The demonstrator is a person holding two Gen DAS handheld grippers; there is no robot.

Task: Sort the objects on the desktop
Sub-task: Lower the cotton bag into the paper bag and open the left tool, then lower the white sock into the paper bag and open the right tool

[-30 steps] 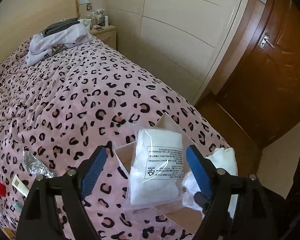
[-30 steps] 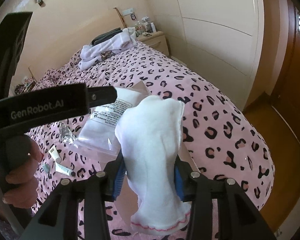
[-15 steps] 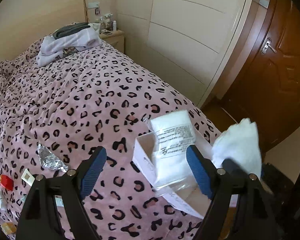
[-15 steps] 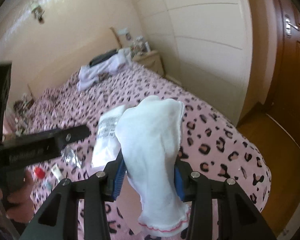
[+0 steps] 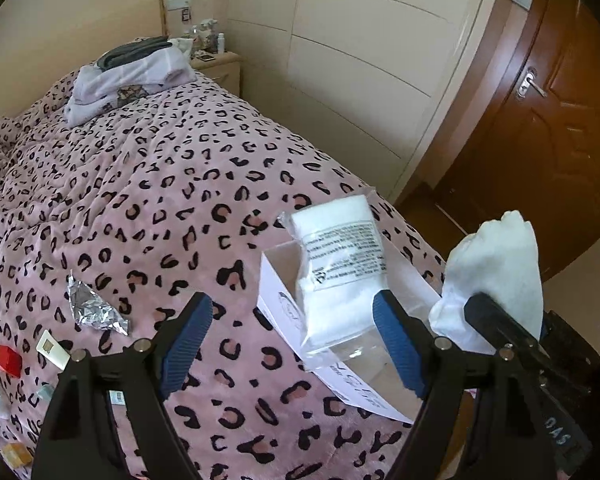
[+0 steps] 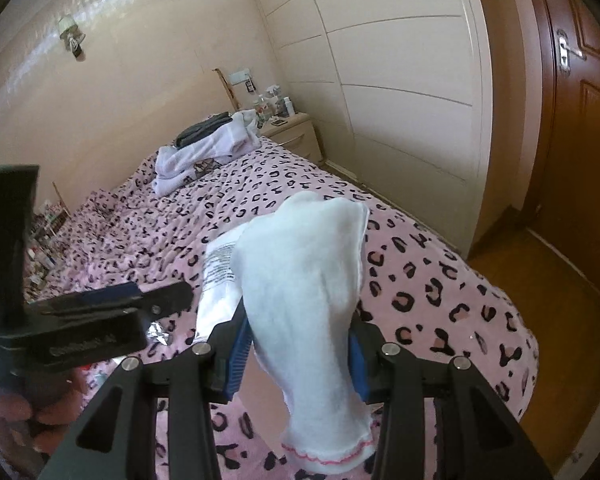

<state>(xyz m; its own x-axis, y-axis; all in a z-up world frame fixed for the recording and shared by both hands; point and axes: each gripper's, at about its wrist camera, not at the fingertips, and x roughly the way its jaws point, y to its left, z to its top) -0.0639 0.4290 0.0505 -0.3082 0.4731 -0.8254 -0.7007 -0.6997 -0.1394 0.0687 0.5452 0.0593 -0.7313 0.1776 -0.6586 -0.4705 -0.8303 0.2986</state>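
My right hand-held gripper [image 6: 296, 354]: blue pads clamped on white sock [image 6: 312, 292], held above bed [image 6: 440, 292]. My left hand-held gripper [image 5: 288, 340]: jaws apart, empty, over box [image 5: 276, 300] with bagged white item [image 5: 336, 264].

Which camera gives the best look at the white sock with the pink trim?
The right wrist view: the white sock fills the centre, clamped in the right tongs, its pink-trimmed cuff hanging below. The left wrist view shows only its bunched upper part at the right edge, cuff hidden.
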